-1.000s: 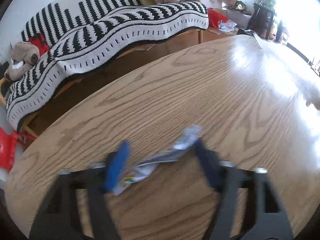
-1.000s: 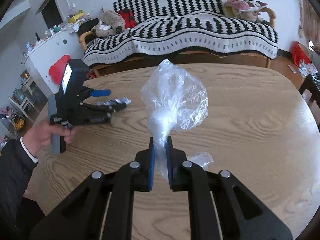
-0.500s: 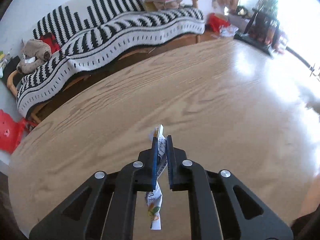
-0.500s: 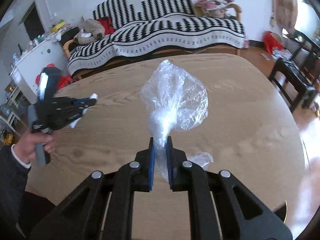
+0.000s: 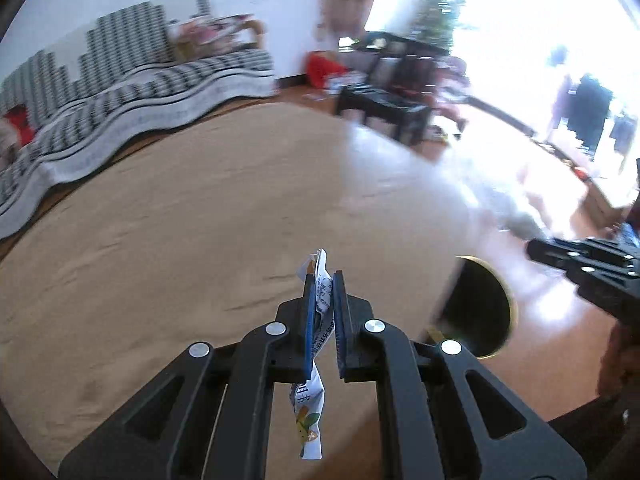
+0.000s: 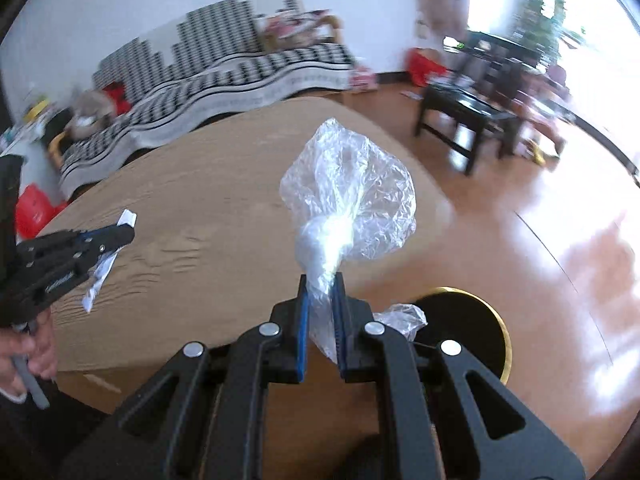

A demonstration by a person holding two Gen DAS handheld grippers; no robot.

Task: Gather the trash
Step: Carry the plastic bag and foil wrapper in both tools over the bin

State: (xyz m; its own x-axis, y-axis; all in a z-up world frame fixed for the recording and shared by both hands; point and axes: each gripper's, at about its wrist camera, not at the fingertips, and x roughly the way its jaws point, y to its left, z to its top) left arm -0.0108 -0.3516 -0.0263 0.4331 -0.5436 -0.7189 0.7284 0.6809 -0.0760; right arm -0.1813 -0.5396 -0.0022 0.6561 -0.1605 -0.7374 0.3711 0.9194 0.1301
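- The left gripper (image 5: 324, 280) has its jaws clamped on one printed wrapper (image 5: 310, 408), which sticks up past the blue pads and hangs down below them, above the wooden table (image 5: 168, 240).
- The right gripper (image 6: 320, 284) is pinched tight on one crumpled clear plastic bag (image 6: 348, 196); the bag balloons above the fingertips and a small tail spills out to the right.
- Both grippers sit close to the table's rounded right edge, which falls away to a glossy, sunlit floor (image 6: 560, 272) with plenty of bare room.
- Just past that edge, low down, stands one round black bin with a gold rim (image 6: 506, 344) (its mouth looks dark; contents cannot be told).
- The tabletop ahead is bare.
- Farther off: one striped black-and-white sofa (image 6: 240, 76) along the wall and a dark chair (image 6: 468, 120) on the floor, both well apart from the grippers.
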